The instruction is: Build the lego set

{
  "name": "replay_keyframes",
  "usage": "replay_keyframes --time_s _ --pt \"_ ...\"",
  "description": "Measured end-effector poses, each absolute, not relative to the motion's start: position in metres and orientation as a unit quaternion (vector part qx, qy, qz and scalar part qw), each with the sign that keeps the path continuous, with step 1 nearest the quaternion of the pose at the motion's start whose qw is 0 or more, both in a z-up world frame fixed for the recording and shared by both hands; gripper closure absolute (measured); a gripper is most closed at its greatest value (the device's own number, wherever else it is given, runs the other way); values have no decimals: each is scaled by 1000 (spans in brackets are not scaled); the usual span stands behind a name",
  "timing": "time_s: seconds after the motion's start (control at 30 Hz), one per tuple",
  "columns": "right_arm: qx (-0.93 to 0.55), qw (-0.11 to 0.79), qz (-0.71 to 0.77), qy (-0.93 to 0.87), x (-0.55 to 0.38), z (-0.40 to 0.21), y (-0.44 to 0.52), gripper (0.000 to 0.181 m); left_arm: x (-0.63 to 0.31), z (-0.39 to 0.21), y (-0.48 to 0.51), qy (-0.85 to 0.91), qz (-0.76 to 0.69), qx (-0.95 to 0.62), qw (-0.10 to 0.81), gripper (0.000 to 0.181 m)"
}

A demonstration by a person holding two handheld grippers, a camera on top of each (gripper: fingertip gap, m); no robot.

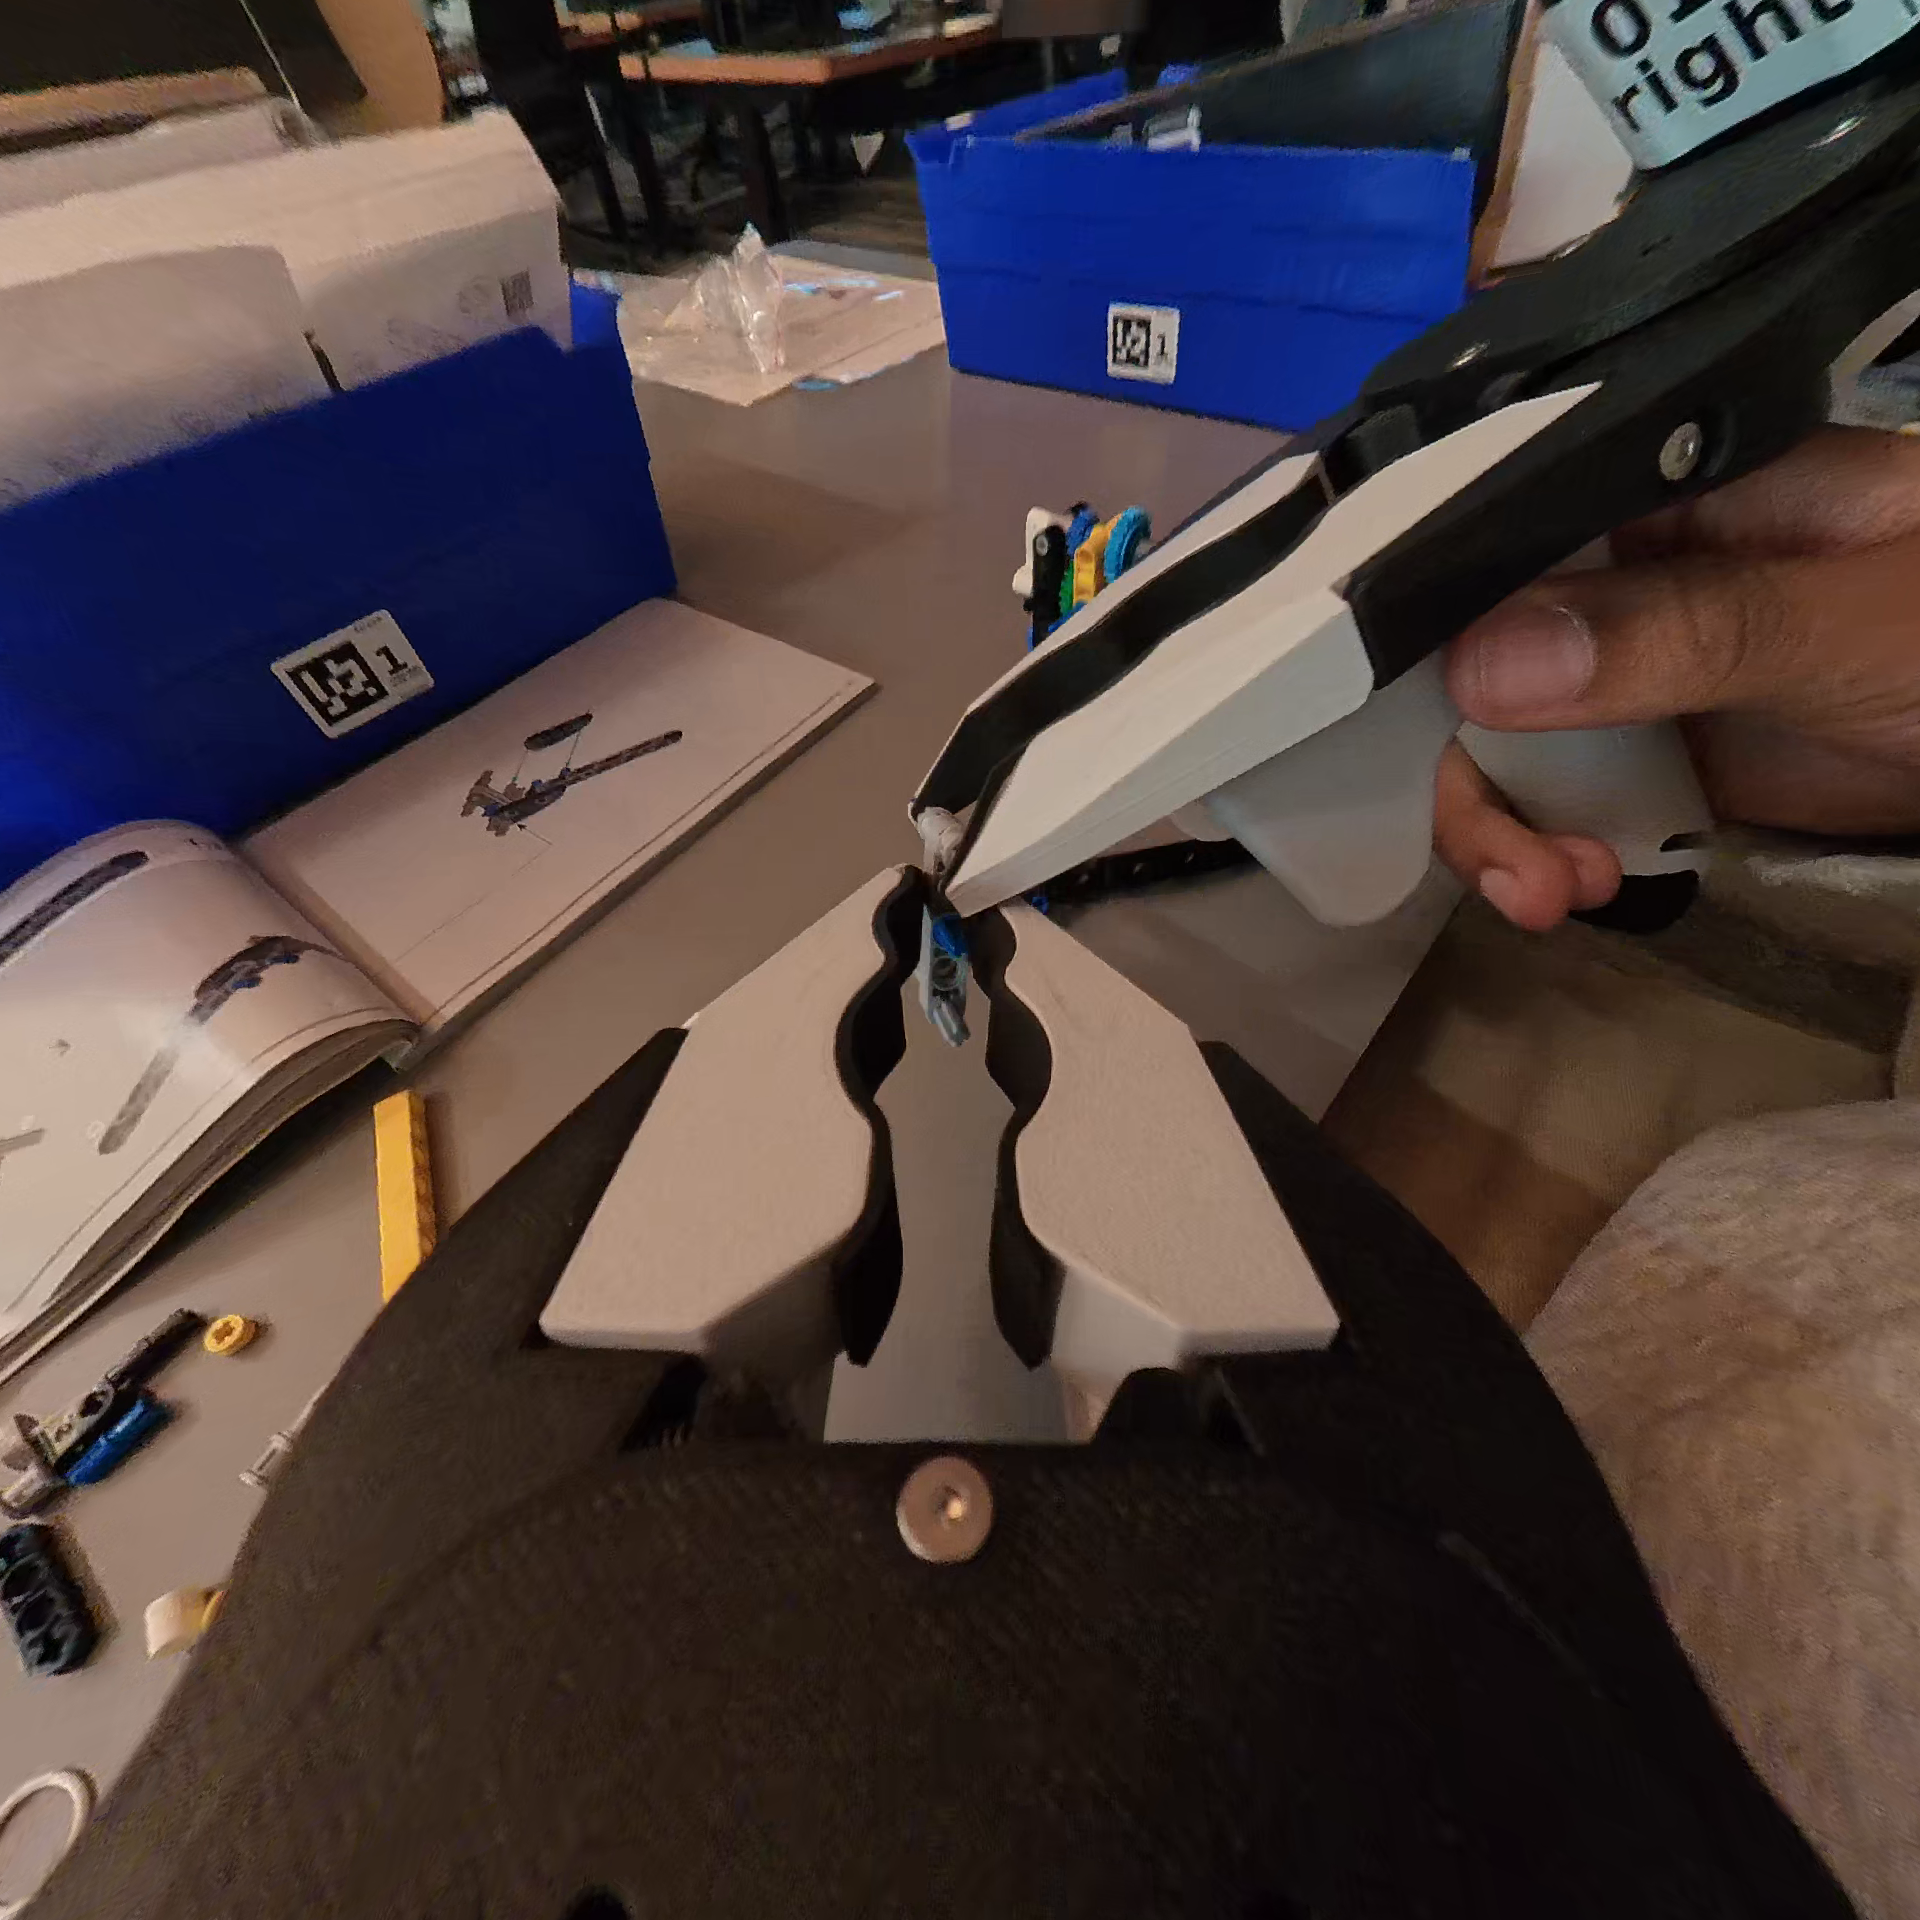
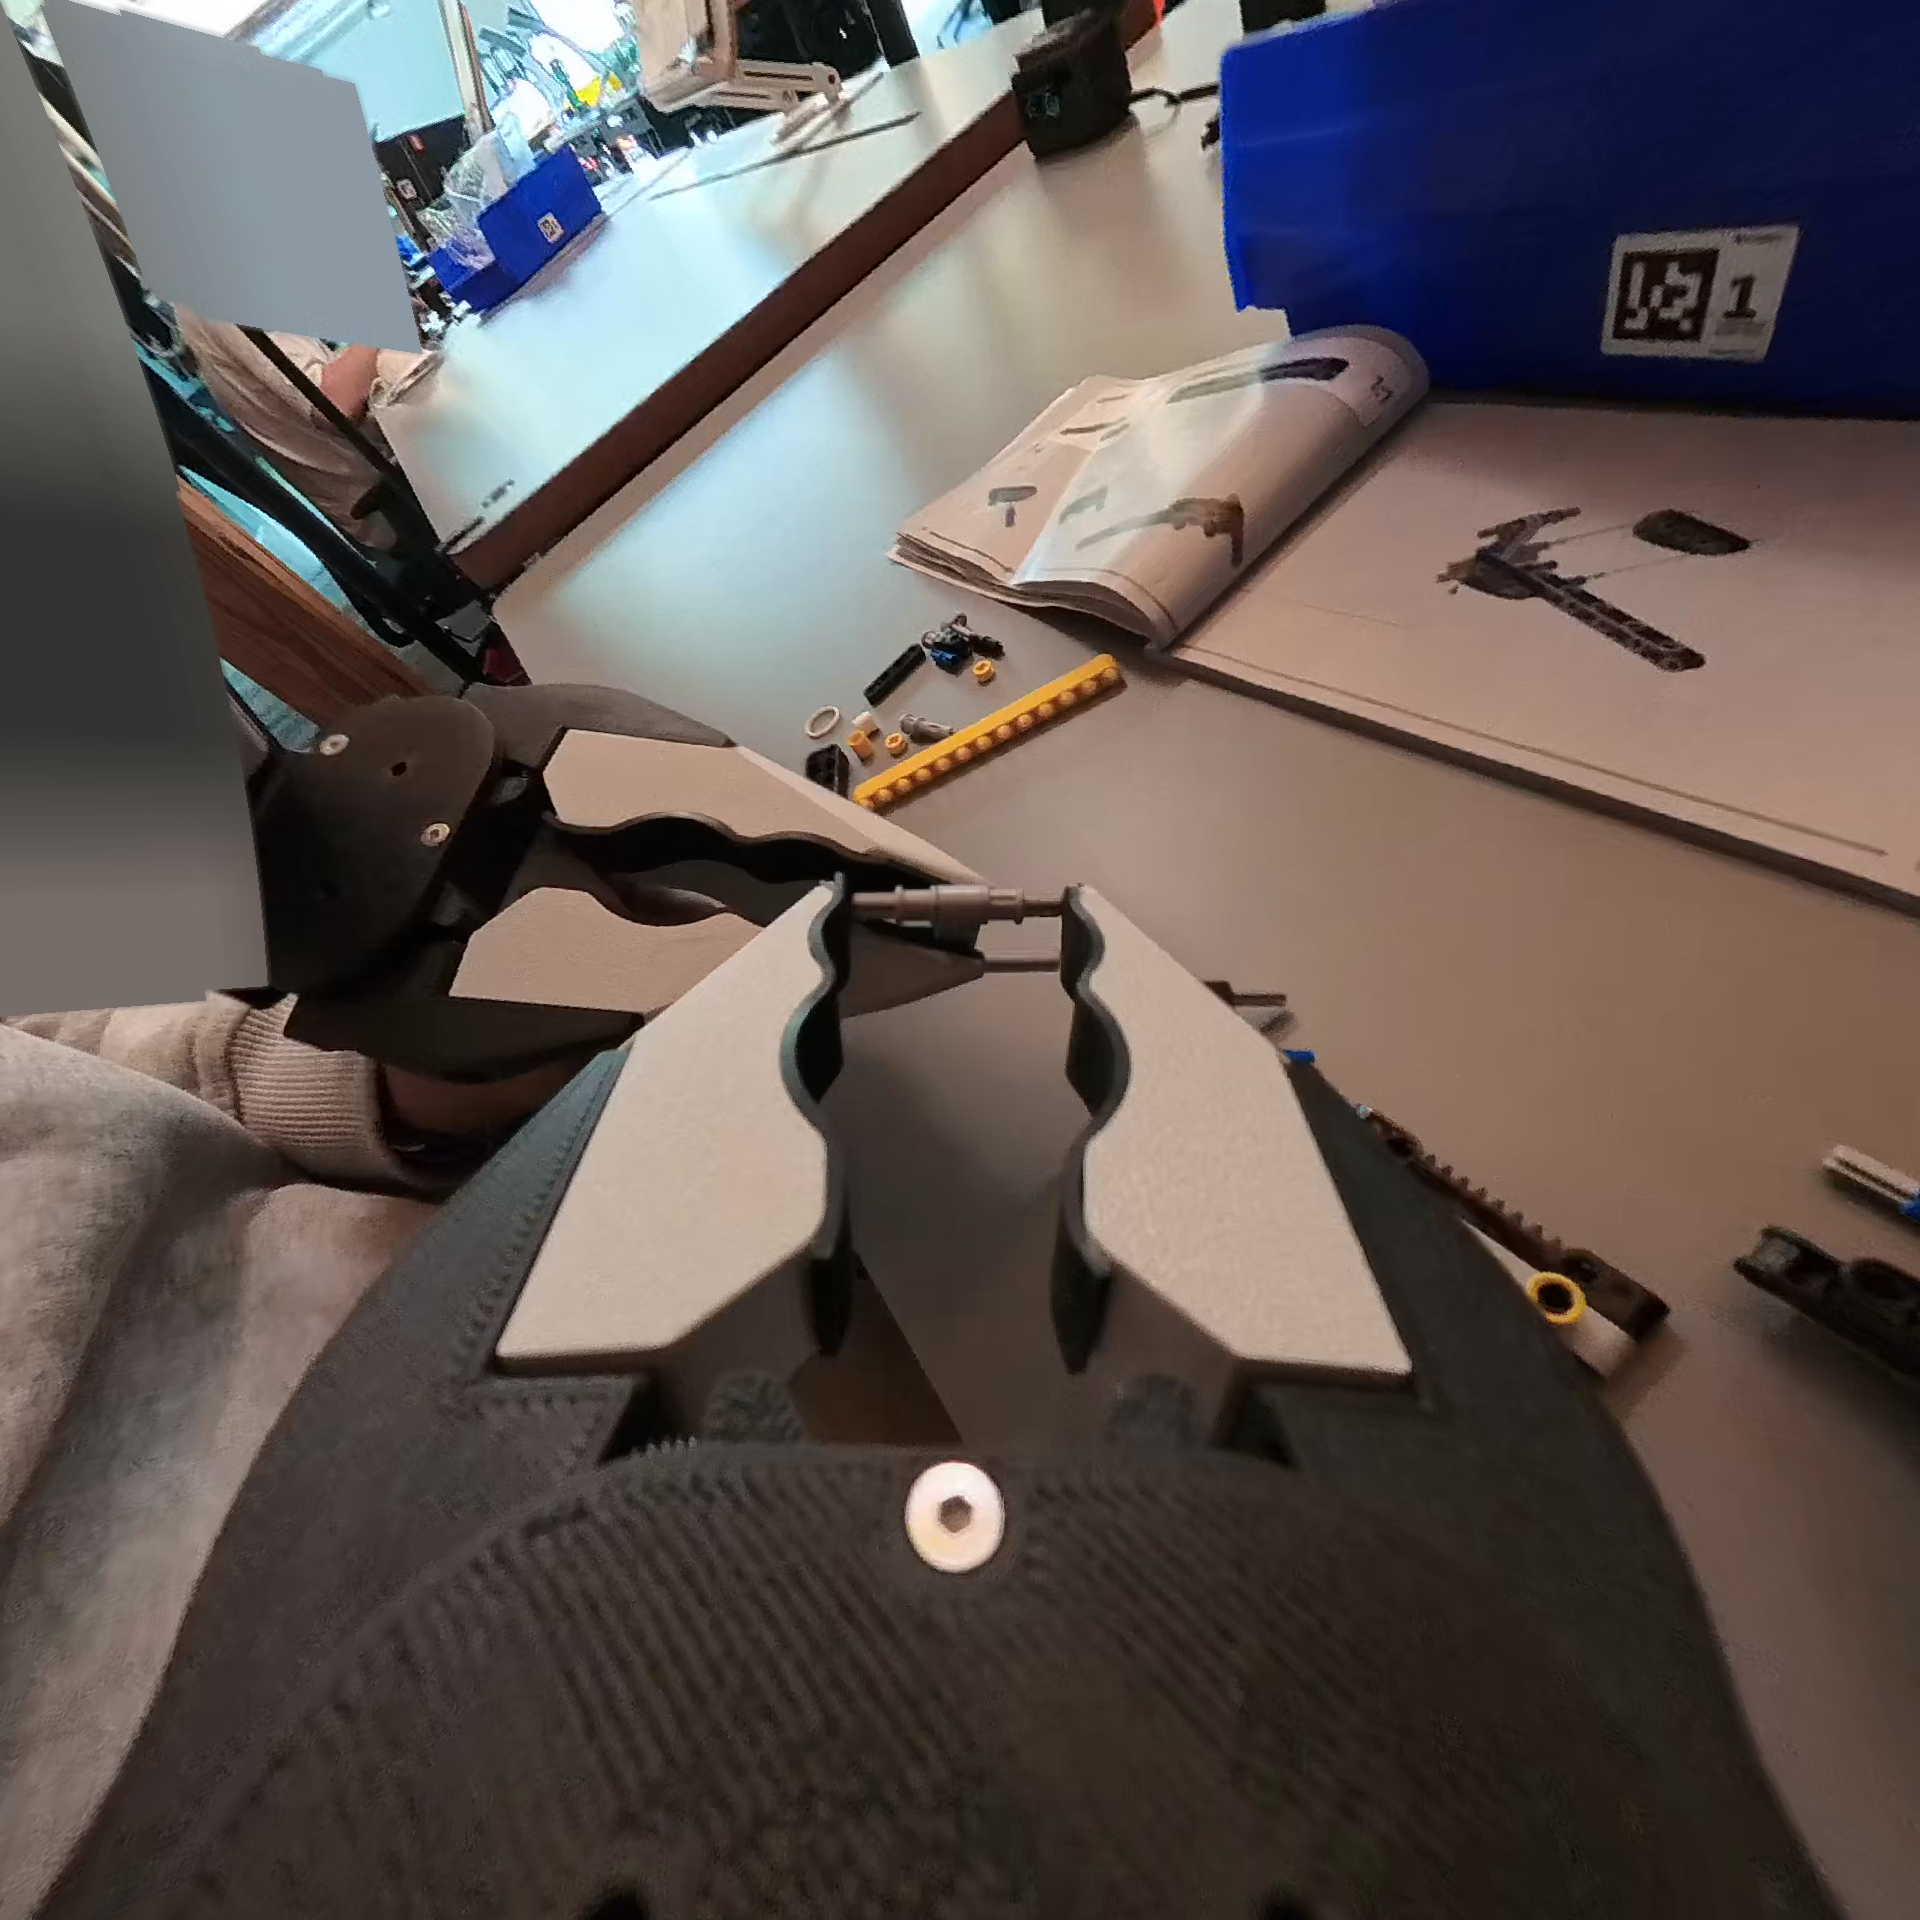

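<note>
Right wrist view: right gripper (image 2: 961,902) clamps a grey pin (image 2: 961,900); left gripper (image 1: 948,920) pinches a grey-blue piece (image 1: 948,982).

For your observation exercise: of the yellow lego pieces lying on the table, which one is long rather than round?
The long yellow studded beam, lying flat near the open instruction booklet; the other yellow pieces are small round bushes.

My left gripper (image 1: 948,914) has a broad black body with a ribbed printed texture, one silver screw (image 1: 943,1521) set in its middle, and two pale grey fingers (image 1: 748,1132) whose inner edges are wavy and lined in black. My right gripper (image 2: 956,914) is built the same way, with a pale pistol-style handle and a light label on top. I'm wearing a grey fleece sleeve (image 2: 135,1226) with a ribbed cuff.
</note>
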State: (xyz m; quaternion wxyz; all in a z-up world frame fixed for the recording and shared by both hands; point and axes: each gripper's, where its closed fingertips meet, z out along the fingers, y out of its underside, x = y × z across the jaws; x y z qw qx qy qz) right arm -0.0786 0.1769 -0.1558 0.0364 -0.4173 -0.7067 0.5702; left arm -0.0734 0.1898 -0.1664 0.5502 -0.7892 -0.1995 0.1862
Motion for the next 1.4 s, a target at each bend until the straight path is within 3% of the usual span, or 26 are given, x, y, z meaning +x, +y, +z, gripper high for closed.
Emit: replay_keyframes --time_s 0.27,0.53,0.87,1.0,1.1,1.4 --pt "-386 75 601 -696 -81 -133 198 127 -86 -141 171 -243 142 -733 620 177" --pt "-403 158 376 -819 -86 -209 225 136 -100 -131 148 -345 -99 -611 706 177" --pt "-353 195 322 -857 -88 -225 218 163 -95 -136 154 -339 -122 -619 698 177" --pt "-365 191 328 -850 -89 -225 216 163 -97 -141 155 -341 -108 -630 689 177" --pt "-385 162 362 -834 -86 -219 209 163 -97 -141 154 -335 -92 -637 688 177" --pt "-478 -44 508 -715 -71 -193 193 164 -90 -148 162 -320 -96 -662 670 177"
